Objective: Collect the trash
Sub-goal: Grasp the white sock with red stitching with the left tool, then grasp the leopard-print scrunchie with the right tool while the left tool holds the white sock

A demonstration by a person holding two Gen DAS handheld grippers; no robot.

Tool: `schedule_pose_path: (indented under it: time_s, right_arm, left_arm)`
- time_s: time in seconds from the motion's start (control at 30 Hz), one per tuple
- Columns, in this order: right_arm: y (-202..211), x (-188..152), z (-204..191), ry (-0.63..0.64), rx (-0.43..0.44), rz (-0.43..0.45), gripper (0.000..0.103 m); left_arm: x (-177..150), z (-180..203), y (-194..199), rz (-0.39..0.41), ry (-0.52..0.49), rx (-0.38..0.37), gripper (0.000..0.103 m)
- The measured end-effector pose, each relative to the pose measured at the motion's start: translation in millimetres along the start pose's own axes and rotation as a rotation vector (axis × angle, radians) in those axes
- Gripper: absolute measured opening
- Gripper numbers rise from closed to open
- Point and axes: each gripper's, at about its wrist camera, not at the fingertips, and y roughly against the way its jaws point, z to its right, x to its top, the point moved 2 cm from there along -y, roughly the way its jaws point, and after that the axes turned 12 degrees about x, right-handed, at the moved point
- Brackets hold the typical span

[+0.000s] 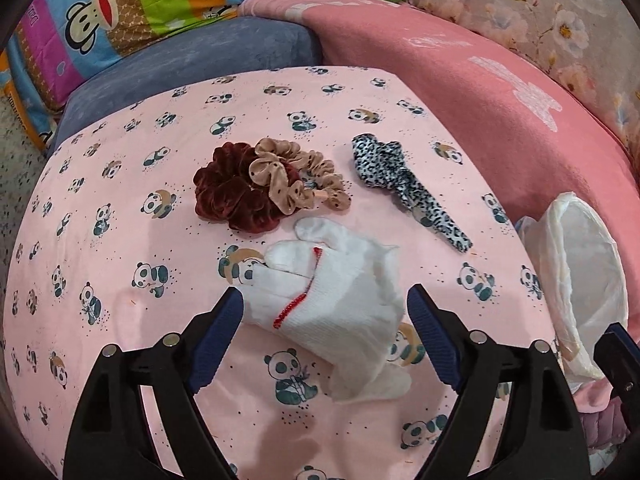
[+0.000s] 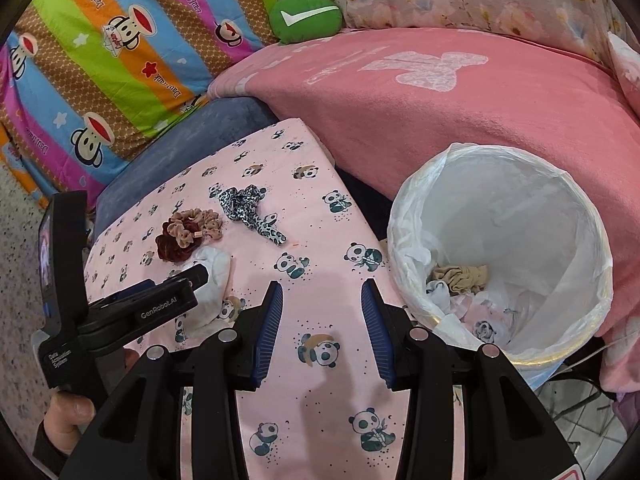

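Note:
A white knitted glove with red stitching lies crumpled on the pink panda sheet. My left gripper stands open with its fingers on either side of the glove, the pads not pressing it. Behind the glove lie a dark red velvet scrunchie, a beige dotted scrunchie and a leopard-print hair tie. My right gripper is open over bare sheet with nothing between its fingers. To its right stands a white bag-lined bin holding cloth scraps.
A pink blanket rises behind the bin. A striped monkey-print quilt, a green cushion and a blue-grey cushion border the sheet's far side. A person's hand grips the left gripper's handle. Speckled floor lies left.

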Motion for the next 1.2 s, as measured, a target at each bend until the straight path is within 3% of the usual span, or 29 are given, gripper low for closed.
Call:
schedule_pose_path:
  time_s: [0.2, 0.3, 0.37, 0.53, 0.63, 1.2]
  right_arm:
    - [-17, 2, -10, 0.013, 0.01, -0.022, 0.042]
    - [-24, 2, -15, 0.02, 0.015, -0.034, 0.042]
    - [-27, 1, -19, 0.026, 0.018, -0.039, 0.042]
    - [-33, 0, -24, 0.023, 0.025, -0.049, 0.042]
    - [-33, -2, -26, 0.023, 0.028, -0.05, 0.042]
    - [-26, -6, -47, 0.056, 0.044, -0.044, 0.043]
  left_arm:
    - [-5, -3, -23, -0.06, 0.011, 0.005, 0.08]
    - [-9, -2, -21, -0.046, 0.001, 0.014, 0.078]
    - [-10, -1, -18, -0.037, -0.005, 0.007, 0.069]
    - [-12, 1, -11, -0.035, -0.024, -0.038, 0.031]
    - [-14, 3, -9, -0.037, -0.03, -0.054, 0.017]
    - [-17, -12, 29, 0.017, -0.012, -0.093, 0.015]
